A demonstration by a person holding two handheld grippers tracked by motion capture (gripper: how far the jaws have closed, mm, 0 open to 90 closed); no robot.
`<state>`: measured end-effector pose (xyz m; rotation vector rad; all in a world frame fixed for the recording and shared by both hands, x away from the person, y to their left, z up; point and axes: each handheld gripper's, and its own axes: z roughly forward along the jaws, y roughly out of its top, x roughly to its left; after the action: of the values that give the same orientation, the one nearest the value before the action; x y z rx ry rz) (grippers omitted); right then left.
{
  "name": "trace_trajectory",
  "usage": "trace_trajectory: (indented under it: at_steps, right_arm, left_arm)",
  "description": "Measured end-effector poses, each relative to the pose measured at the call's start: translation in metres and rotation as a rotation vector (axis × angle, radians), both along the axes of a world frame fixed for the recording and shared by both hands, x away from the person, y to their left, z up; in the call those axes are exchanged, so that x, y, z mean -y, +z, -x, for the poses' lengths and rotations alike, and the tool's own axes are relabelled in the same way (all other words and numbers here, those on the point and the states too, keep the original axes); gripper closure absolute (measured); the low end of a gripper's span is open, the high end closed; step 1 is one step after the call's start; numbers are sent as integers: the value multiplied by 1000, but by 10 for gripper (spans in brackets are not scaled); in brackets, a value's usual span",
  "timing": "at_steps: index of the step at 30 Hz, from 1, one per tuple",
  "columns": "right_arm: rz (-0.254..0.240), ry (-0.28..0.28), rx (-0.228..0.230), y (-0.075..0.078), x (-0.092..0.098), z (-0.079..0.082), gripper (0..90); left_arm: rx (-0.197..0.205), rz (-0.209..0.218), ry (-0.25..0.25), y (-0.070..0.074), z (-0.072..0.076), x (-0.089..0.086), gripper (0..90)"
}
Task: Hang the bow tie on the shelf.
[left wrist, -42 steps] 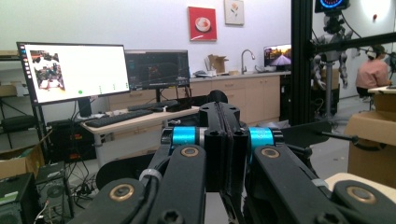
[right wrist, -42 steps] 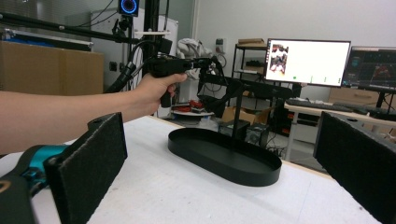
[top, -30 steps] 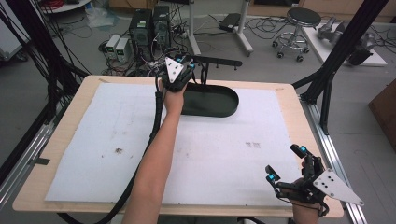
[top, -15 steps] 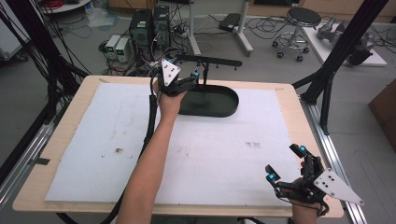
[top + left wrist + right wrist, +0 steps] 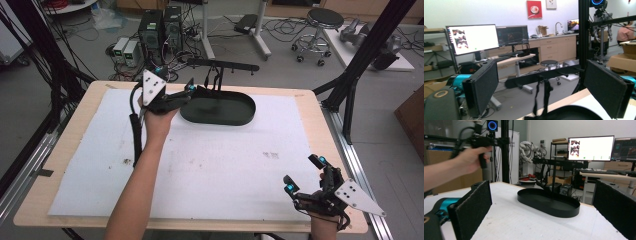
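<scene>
Left gripper point(image 5: 175, 90) is being held raised beside black oval tray point(image 5: 218, 108), fingers spread, empty. Right gripper point(image 5: 305, 175) is being rested low near bench point(image 5: 90, 107) corner, fingers spread.

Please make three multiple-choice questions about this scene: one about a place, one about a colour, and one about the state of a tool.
1. Where does the oval tray stand?
A. at the far edge of the table
B. at the near edge
C. on the floor

2. What colour is the tray?
A. white
B. black
C. red

3. How are the jaws of the right tool?
A. shut on a cable
B. shut on the tray
C. open, holding nothing

Answers:
1. A, the high view shows it on the white sheet near the far side, by the left tool.
2. B, it looks black in the high view and the right gripper view.
3. C, its pads stand wide apart with only the table between them.
</scene>
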<state>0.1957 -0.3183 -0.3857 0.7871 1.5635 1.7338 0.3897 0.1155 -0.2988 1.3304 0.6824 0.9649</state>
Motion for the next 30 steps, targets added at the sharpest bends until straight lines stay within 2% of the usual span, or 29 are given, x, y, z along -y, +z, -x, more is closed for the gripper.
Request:
trace_trajectory:
  at_steps: [3, 4, 5, 8, 10, 11, 12, 13, 21, 22, 26, 30]
  right_arm:
    - [0, -2, -8, -3, 0, -1, 16]
    - [-2, -3, -7, -3, 0, -1, 15]
    - [-2, -3, -7, -3, 0, -1, 15]
    - [5, -8, -4, -2, 0, 0, 16]
    - [4, -8, -6, -2, 0, 0, 16]
    - [3, -11, -4, -2, 0, 0, 16]
    - [1, -14, -4, -2, 0, 0, 16]
    - [1, -14, -4, -2, 0, 0, 16]
    - [13, -37, -13, -4, 4, 0, 16]
    - [12, -45, -17, -5, 5, -1, 16]
    - [7, -57, -18, -7, 7, -2, 16]
    - [6, -62, -28, -9, 8, -4, 16]
  left_arm:
    - [-7, -12, 19, -2, 20, -18, 135]
    - [-9, -13, 33, -5, 33, -32, 135]
    - [-9, -13, 33, -5, 33, -32, 135]
    - [-22, 1, 49, -11, 54, -53, 135]
    - [-18, -12, 62, -15, 69, -66, 135]
    - [-17, -20, 71, -17, 77, -72, 135]
    - [-18, -21, 83, -22, 93, -85, 135]
    - [-18, -21, 83, -22, 93, -85, 135]
    - [-42, -20, 177, -50, 144, -133, 135]
    - [-59, -28, 186, -55, 151, -141, 135]
    - [-67, -33, 198, -63, 161, -150, 135]
    - [-52, -11, 202, -76, 173, -158, 136]
